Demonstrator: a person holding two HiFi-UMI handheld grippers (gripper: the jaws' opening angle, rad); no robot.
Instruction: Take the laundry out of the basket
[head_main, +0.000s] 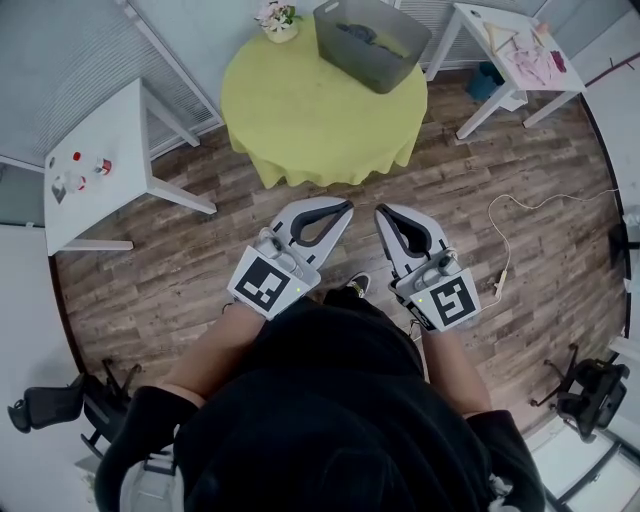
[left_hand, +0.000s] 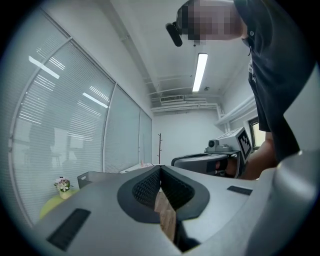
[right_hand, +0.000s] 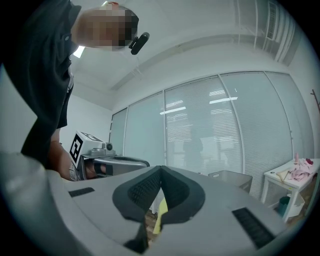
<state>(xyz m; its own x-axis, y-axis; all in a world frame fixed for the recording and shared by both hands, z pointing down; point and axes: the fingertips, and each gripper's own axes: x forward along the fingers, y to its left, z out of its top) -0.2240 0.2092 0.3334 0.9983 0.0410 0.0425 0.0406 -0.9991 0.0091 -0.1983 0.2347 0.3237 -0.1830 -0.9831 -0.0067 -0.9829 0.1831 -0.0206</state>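
The grey laundry basket (head_main: 372, 42) stands on the far side of a round table with a yellow-green cloth (head_main: 310, 110). Dark grey and yellow laundry (head_main: 368, 36) lies inside it. Both grippers are held level over the wooden floor, short of the table. My left gripper (head_main: 347, 206) is shut with nothing in it, its tips meeting (left_hand: 161, 170). My right gripper (head_main: 381, 211) is shut and empty too (right_hand: 161, 172). The basket shows small and far off in the left gripper view (left_hand: 92, 177) and the right gripper view (right_hand: 231, 178).
A small flower pot (head_main: 278, 20) sits on the round table beside the basket. A white side table (head_main: 95, 160) stands at the left, another white table (head_main: 510, 45) with pink items at the back right. A cable (head_main: 510, 240) lies on the floor at the right. Office chairs (head_main: 590, 385) stand behind.
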